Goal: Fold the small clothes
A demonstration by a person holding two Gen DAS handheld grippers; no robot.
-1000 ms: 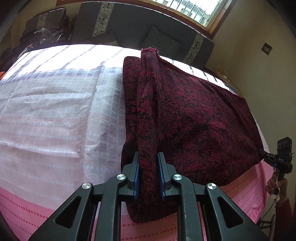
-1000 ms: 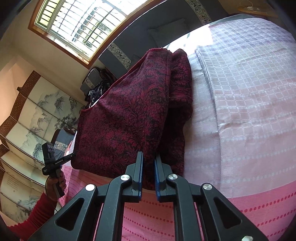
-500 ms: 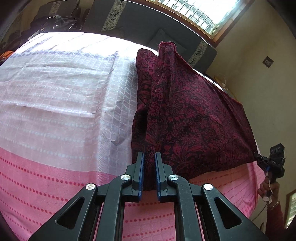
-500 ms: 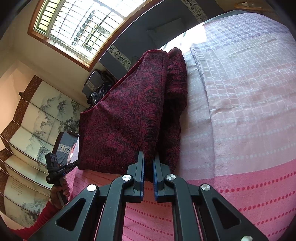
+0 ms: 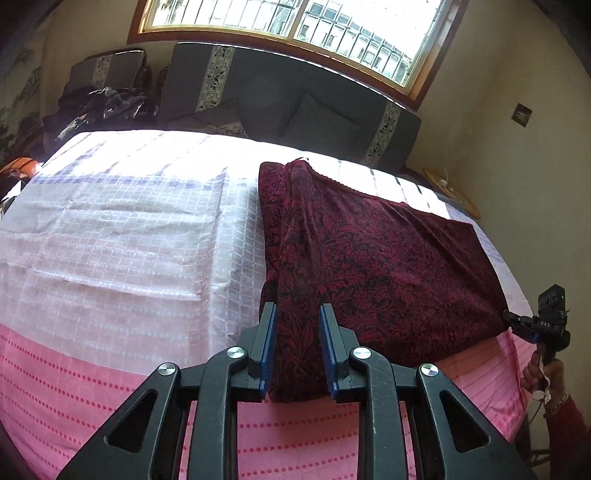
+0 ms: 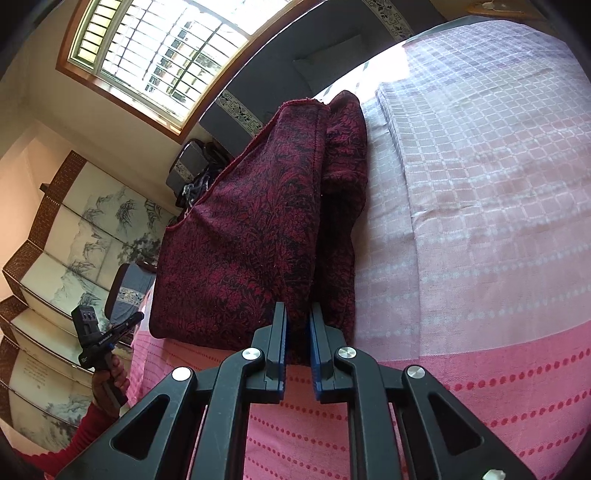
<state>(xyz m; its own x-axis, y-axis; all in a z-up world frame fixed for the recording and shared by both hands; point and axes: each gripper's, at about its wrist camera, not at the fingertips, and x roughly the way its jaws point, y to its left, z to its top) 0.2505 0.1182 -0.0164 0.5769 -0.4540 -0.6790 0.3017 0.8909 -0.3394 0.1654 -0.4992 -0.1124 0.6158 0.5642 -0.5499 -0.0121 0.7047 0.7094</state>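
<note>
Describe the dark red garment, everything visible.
The dark red garment is a knit-looking fabric with a black and red floral pattern. It lies folded on the pink and white checked bedcover, a doubled ridge along one side, raw hem at the far end. The left gripper brackets one near corner with a visible gap; the right gripper straddles the other.

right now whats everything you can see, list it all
garment: one, dark red floral, on the bed, stretched between both grippers
bedcover: one, white check with a pink dotted border, under the garment
sofa: one, dark grey with patterned strips, behind the bed under the window
window: one, wood-framed, on the back wall
folding screen: one, pale painted panels, at left in the right wrist view
left gripper: black with blue pads, jaws parted around a fold
right gripper: black with blue pads, jaws close on the cloth edge
</note>
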